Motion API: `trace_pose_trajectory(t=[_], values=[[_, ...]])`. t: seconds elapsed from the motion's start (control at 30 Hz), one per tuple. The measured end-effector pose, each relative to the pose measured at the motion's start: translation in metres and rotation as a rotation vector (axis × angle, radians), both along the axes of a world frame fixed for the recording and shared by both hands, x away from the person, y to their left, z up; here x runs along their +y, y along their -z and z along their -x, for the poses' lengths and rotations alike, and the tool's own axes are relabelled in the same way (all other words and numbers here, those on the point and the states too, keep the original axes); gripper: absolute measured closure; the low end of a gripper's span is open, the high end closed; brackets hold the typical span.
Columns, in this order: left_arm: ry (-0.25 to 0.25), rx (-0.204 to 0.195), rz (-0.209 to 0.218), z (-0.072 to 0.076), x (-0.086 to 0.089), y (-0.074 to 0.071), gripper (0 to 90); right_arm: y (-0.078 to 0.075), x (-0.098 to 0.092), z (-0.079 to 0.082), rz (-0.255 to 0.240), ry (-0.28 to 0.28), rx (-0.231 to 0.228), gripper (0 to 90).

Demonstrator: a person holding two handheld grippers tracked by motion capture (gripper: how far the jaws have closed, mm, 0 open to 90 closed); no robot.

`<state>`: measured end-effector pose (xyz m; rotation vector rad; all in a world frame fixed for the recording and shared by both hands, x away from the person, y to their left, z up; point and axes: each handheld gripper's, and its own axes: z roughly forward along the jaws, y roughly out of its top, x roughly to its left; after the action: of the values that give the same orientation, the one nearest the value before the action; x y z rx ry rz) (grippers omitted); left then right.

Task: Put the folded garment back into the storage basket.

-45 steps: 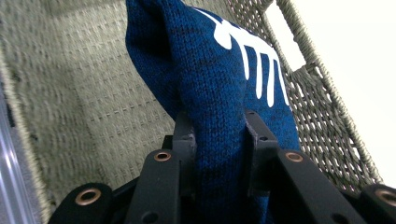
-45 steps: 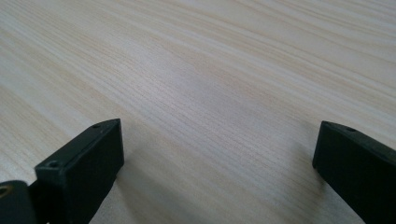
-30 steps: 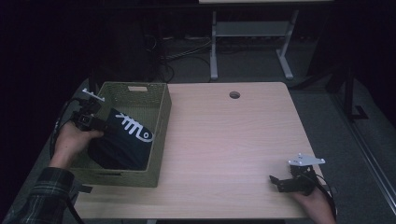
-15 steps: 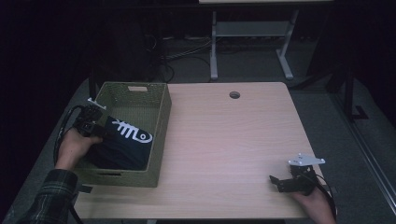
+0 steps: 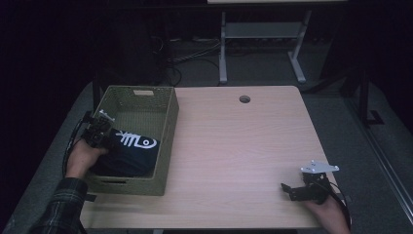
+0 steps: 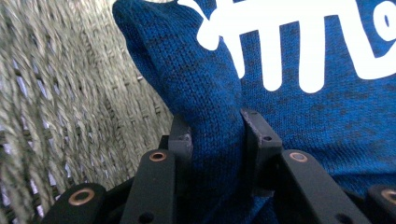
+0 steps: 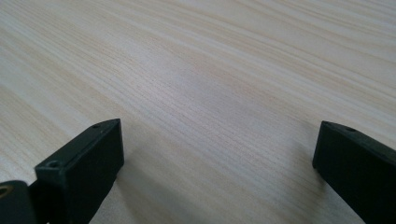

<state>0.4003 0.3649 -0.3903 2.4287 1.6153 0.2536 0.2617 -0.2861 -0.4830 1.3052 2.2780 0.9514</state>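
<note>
Sweater, dark blue knit w/ white print, bunched in near half of woven basket at counter left edge. Left claw at basket's left wall, clamped on a fold of sweater fabric, wicker just beside. Long axis approx left-right across basket, print toward right. Right claw far off at near-right corner, jaws apart, holding nothing. Left hand nearer by far.

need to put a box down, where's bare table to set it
The wooden tabletop is bare from the woven basket across to the right gripper, apart from the cable hole. The basket is crowded: blue knit garment, left gripper.
</note>
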Motion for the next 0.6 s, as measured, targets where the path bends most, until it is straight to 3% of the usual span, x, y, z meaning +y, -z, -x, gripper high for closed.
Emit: trace_pose_trajectory(t=[0.23, 0.6], values=[[-0.004, 0.001, -0.037, 0.001, -0.002, 0.008, 65.1, 0.000, 0.000, 0.000, 0.000, 0.000, 0.000, 1.7], [-0.025, -0.078, 0.014, 0.009, 0.003, -0.014, 39.9, 0.000, 0.000, 0.000, 0.000, 0.000, 0.000, 1.7]])
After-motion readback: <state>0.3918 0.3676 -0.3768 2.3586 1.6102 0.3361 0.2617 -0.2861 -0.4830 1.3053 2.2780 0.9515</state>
